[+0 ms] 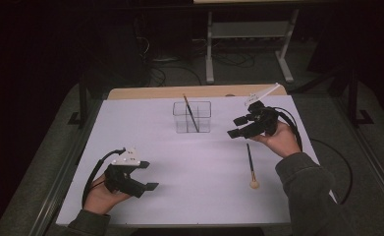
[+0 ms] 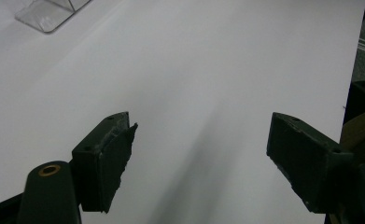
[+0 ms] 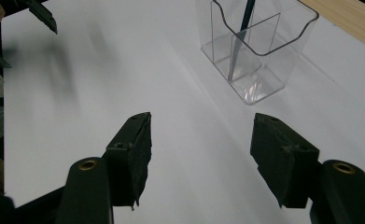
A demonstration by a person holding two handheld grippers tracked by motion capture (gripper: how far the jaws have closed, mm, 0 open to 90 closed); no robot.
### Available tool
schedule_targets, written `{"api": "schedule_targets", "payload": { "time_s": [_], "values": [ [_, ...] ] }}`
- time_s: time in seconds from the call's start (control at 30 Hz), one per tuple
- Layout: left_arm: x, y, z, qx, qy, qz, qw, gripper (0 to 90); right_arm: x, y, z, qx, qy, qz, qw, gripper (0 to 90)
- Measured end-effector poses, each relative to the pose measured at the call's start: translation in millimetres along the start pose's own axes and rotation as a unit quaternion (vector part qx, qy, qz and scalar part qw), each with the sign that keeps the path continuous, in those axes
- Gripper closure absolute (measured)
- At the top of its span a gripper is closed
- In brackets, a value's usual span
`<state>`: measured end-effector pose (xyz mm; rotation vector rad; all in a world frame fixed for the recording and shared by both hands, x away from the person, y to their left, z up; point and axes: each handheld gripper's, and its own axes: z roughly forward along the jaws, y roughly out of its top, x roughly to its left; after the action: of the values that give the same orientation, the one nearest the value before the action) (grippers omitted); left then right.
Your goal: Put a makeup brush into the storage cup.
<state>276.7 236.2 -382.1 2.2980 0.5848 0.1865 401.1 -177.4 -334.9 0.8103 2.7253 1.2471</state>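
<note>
A clear plastic holder (image 1: 192,117) stands at the back middle of the white table top, with one thin brush (image 1: 190,112) leaning inside it. The holder (image 3: 257,46) with its brush (image 3: 242,28) is ahead of the right jaws in the right gripper view. A second brush (image 1: 250,164) with a pale round end lies flat on the table at the right. My right gripper (image 1: 234,127) hovers open and empty above the table, right of the holder and beyond the lying brush. At the front left my left gripper (image 1: 148,175) rests low, open with nothing between its jaws.
The white sheet (image 1: 179,162) covers the table top, with a wooden strip (image 1: 179,92) at its far edge. A corner of the holder (image 2: 49,14) shows at the top left of the left gripper view. Dark floor, cables and a metal stand lie beyond the table.
</note>
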Motion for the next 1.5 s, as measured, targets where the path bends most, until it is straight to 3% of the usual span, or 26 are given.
{"api": "schedule_targets", "payload": {
  "time_s": [0.43,1.5],
  "values": [
    [-0.6,-0.1,0.3,0.002,0.0,0.0,1.0,21.4,3.4,-16.1,-7.8,0.001,-0.007,0.008,0.9999,37.2],
    [-2.7,-0.2,5.6,0.007,-0.001,0.002,1.0,20.8,10.9,-58.8,-8.8,0.015,-0.016,0.038,0.9991,37.5]
  ]
}}
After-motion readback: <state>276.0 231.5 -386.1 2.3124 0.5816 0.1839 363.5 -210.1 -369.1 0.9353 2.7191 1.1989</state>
